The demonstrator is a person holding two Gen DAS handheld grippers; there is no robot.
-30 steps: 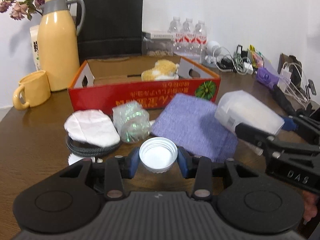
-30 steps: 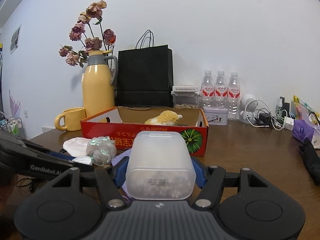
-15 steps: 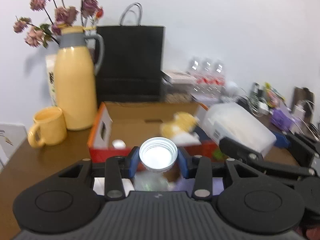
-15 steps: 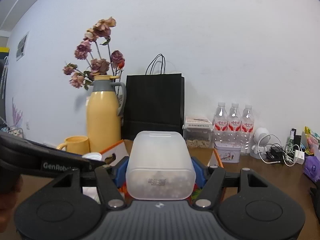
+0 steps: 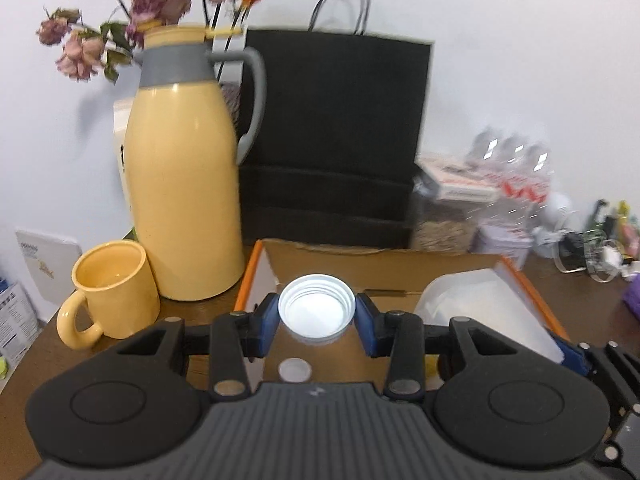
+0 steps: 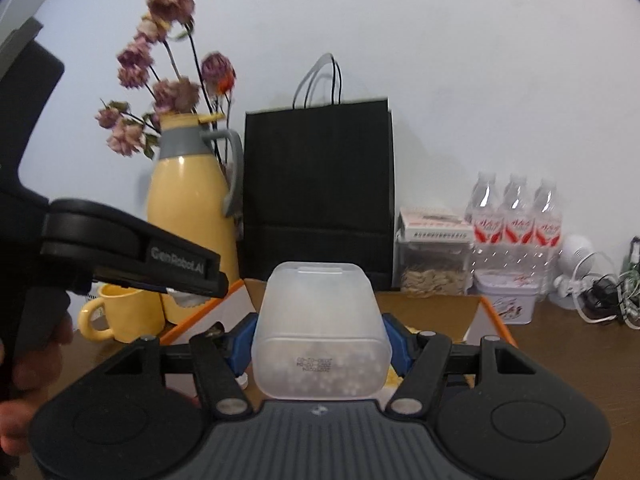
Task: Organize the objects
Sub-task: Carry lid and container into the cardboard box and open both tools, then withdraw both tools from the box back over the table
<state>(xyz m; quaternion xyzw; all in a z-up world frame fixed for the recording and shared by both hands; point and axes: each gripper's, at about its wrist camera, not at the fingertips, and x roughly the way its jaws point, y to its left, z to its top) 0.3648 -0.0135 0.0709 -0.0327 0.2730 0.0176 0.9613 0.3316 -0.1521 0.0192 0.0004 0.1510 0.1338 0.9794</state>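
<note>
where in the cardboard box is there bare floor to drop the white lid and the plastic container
Bare cardboard shows under and behind the white lid in the left hand-held gripper, bordered by the box's left wall, back wall and a small white cap. The right side is crowded: the frosted plastic container in the right hand-held gripper fills it, with something yellow beneath.

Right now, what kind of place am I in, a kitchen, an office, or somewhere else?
Probably a lived-in home or small office room, not clearly a kitchen: a brown wooden table against a plain white wall holds a yellow thermos jug with a matching mug, a black paper shopping bag and tangled chargers.
</note>
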